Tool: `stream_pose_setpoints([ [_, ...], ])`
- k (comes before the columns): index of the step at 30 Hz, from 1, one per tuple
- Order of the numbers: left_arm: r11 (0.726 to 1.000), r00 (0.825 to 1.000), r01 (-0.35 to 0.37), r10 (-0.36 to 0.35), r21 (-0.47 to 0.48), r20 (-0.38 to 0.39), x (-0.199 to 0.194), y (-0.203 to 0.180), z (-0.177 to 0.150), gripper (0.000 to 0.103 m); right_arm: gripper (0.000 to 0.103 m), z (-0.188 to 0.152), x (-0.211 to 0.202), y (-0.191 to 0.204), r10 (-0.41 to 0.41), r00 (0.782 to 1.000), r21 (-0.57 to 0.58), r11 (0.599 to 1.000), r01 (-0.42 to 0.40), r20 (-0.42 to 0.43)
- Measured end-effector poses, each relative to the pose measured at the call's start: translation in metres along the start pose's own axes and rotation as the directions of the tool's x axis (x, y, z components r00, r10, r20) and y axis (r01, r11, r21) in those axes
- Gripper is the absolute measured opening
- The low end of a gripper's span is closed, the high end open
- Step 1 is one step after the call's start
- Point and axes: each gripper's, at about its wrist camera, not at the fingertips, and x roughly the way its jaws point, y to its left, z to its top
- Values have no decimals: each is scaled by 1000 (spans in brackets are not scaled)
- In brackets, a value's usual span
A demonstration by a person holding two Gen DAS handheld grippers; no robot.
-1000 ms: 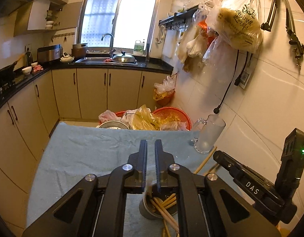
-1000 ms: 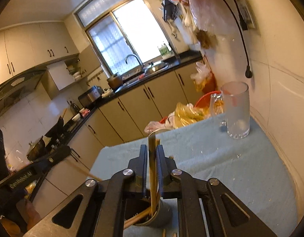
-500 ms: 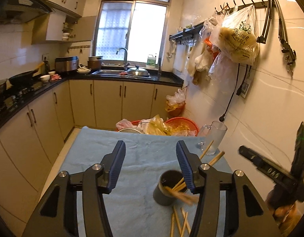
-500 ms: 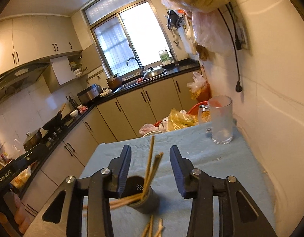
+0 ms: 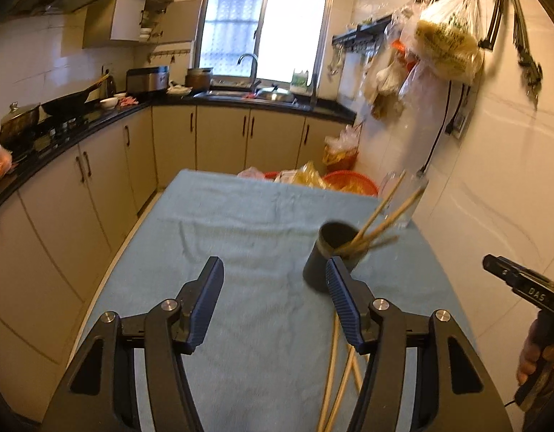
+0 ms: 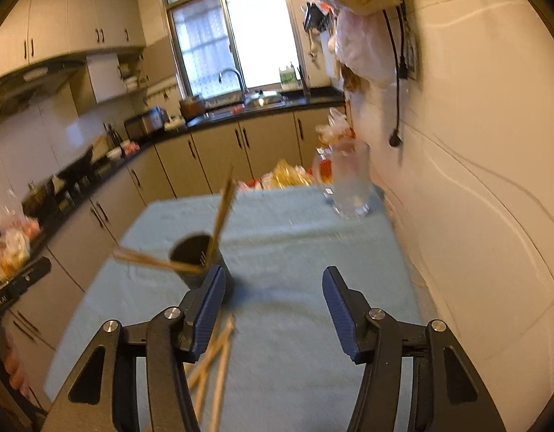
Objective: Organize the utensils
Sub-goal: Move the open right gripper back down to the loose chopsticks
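Left gripper (image 5: 273, 302): jaws apart, nothing between them; they have just been opening, having stood nearly shut over the cup a second ago. Right gripper (image 6: 273, 302): likewise apart and empty (it earlier pinched one chopstick upright), its jaws just opened. Loose chopsticks (image 5: 336, 370) lie on the blue-clothed desk (image 5: 241, 237) nearest the cameras. Beyond them the dark cup (image 5: 327, 257) stands upright, now clear of both grippers, several chopsticks (image 5: 383, 212) leaning out of it. Farthest, a glass mug (image 6: 350, 183) stands near the wall.
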Motion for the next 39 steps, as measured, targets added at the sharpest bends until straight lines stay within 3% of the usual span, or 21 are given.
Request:
stream_pose_setpoints([
  [16,998,990,-49,53,37,-134,29,-4,-57,60,61,-84,37,2,31,978,24,999,-26,-206],
  [21,997,970,-25,43,78,-241,60,-5,-89,60,61,-109,57,28,76,961,-29,996,-87,-267],
  [25,992,945,32,9,120,-326,84,-15,-113,60,54,-127,69,58,80,952,-130,984,-123,-296],
  [33,982,918,128,-64,139,-392,113,-42,-125,60,47,-140,95,89,34,950,-230,967,-110,-309],
  [35,979,916,138,-70,147,-394,119,-49,-124,58,42,-140,100,88,20,949,-229,969,-96,-314],
  [37,975,910,144,-64,167,-410,129,-58,-123,45,36,-140,105,85,12,947,-219,972,-87,-322],
  [39,973,900,145,-56,177,-432,138,-66,-125,39,31,-139,110,82,3,945,-211,975,-76,-326],
])
